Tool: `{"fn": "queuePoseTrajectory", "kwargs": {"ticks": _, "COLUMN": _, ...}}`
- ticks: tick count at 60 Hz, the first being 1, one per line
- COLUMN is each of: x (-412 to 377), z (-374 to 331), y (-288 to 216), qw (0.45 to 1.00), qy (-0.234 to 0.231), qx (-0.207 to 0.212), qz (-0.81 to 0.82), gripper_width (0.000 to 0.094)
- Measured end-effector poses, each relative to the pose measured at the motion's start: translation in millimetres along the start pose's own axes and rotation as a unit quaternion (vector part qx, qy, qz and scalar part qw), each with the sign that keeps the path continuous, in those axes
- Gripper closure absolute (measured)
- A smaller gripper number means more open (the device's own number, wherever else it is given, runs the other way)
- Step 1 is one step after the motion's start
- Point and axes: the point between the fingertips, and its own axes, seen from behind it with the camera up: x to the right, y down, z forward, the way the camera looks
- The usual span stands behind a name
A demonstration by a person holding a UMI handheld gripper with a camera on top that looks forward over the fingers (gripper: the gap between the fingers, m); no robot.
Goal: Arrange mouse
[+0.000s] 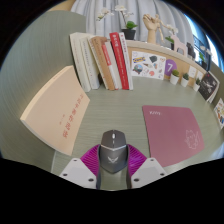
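Observation:
A grey computer mouse (pixel 112 150) with a dark scroll wheel sits between my two fingers, its nose pointing forward over the grey-green desk (pixel 112 110). My gripper (pixel 112 160) is shut on the mouse, with the magenta pads (pixel 93 157) pressed against both of its sides. The mouse's rear end is hidden between the fingers. I cannot tell whether it rests on the desk or hangs just above it.
A beige book (pixel 57 110) lies to the left of the fingers and a dark red book (pixel 171 131) to the right. A row of upright books (pixel 105 62) stands beyond, with shelves and small potted plants (pixel 130 28) behind them.

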Motion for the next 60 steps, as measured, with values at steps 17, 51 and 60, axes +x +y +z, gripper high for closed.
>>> {"fn": "queuePoseTrajectory", "kwargs": {"ticks": 17, "x": 37, "z": -93, "y": -138, "qw": 0.993, "qy": 0.017, "qx": 0.111, "qz": -0.023, "gripper_width": 0.0588}}
{"fn": "queuePoseTrajectory", "kwargs": {"ticks": 51, "x": 235, "z": -25, "y": -120, "qw": 0.995, "qy": 0.081, "qx": 0.049, "qz": -0.008, "gripper_width": 0.059}}
{"fn": "queuePoseTrajectory", "kwargs": {"ticks": 60, "x": 230, "z": 12, "y": -72, "qw": 0.999, "qy": 0.051, "qx": 0.007, "qz": -0.005, "gripper_width": 0.0586}}
